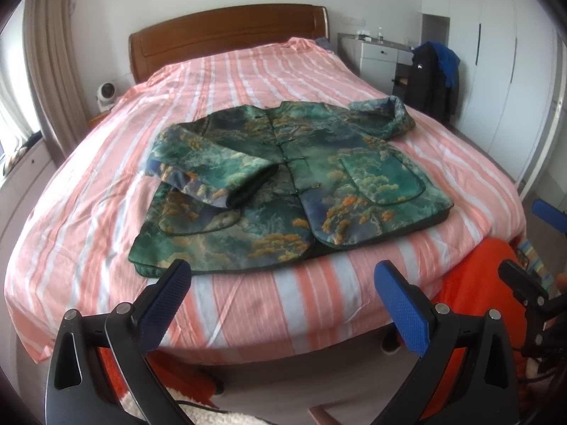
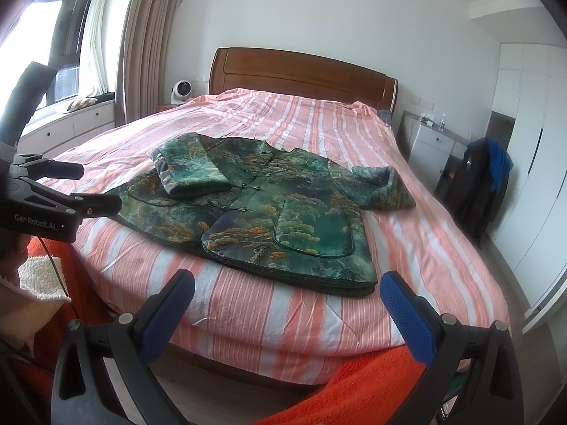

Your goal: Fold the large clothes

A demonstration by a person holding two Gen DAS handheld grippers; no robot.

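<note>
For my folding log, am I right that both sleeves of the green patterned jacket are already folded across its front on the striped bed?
Not quite: only one sleeve lies across the green patterned jacket; the other sleeve still extends sideways onto the striped bed, as the left wrist view shows.

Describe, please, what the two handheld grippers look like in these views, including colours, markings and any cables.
Both the left gripper and the right gripper have black angular frames with silver pivot screws and jaws faced with blue dimpled pads. Seen from the right wrist view, the left unit's black body bears white "GenRobot.AI" lettering, with a thin dark cable hanging beneath it.
</note>
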